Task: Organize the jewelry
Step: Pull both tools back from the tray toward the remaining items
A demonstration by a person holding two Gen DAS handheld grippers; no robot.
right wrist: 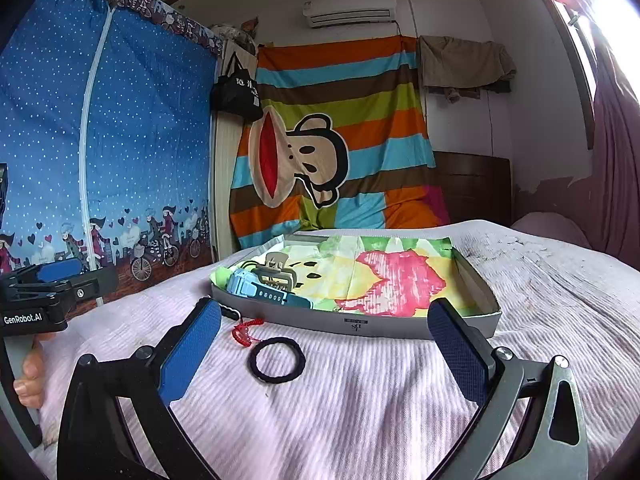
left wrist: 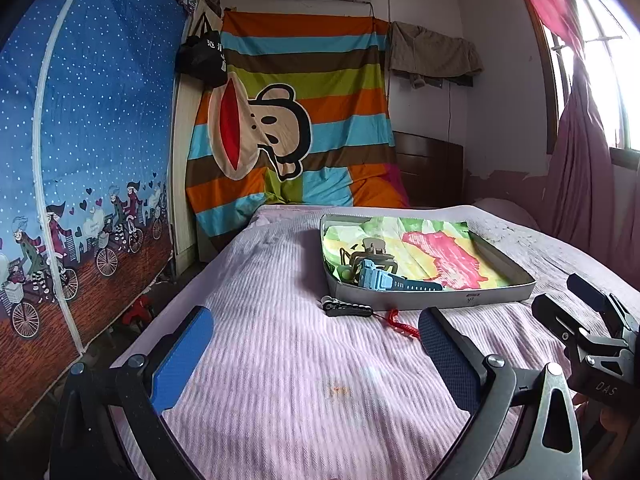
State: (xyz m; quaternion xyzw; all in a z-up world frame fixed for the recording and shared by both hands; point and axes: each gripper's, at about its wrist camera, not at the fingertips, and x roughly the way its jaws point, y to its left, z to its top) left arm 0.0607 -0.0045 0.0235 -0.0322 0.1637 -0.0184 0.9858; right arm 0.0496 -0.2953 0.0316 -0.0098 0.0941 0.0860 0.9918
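While both claws were held wide apart and empty above the near part of the bed (right wrist: 360, 400), the left claw (left wrist: 316, 356) and the right claw (right wrist: 326, 344) were directed toward the shallow box (right wrist: 360, 326). A blue watch (right wrist: 256, 290) and a beige hair clip (right wrist: 276, 272) were contained in the box's left end. A black hair tie (right wrist: 276, 360), a red cord (right wrist: 244, 332) and a black clip (left wrist: 346, 309) were located on the bed just before the box.

One watch (right wrist: 256, 286), perhaps two clips (right wrist: 276, 270).
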